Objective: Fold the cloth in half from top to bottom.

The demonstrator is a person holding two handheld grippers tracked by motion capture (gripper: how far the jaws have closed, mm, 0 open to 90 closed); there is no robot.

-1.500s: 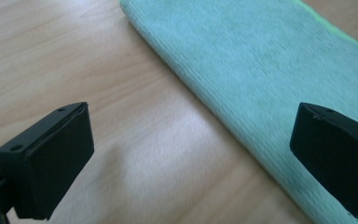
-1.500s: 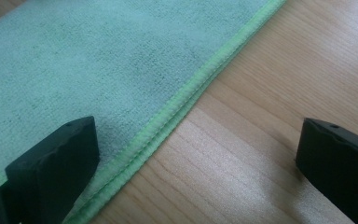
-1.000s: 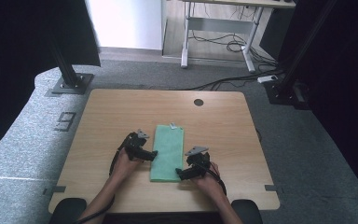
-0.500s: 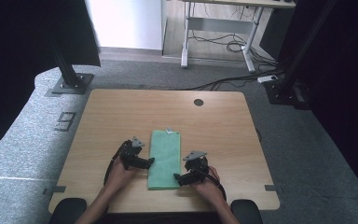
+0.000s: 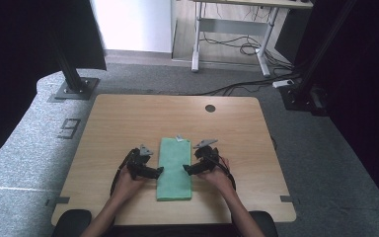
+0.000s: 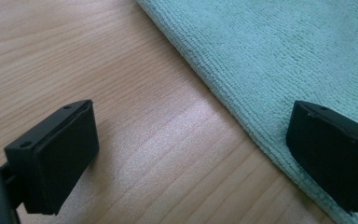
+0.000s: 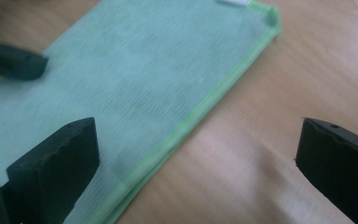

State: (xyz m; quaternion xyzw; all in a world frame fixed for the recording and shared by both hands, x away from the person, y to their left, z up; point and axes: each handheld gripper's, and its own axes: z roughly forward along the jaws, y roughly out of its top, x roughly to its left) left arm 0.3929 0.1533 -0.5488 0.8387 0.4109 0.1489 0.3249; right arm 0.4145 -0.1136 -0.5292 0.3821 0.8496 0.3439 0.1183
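1. My left tongs (image 5: 159, 170) and right tongs (image 5: 186, 169) gape wide, each straddling one long edge of the folded green cloth (image 5: 174, 168).
2. The cloth lies flat mid-desk (image 5: 128, 118); I judge another fold remains, nothing gripped yet.

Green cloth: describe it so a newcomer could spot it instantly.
On the wooden table, look at the near middle, between the left gripper and right gripper. The green cloth lies flat there, a long folded rectangle, the sole soft, coloured thing.
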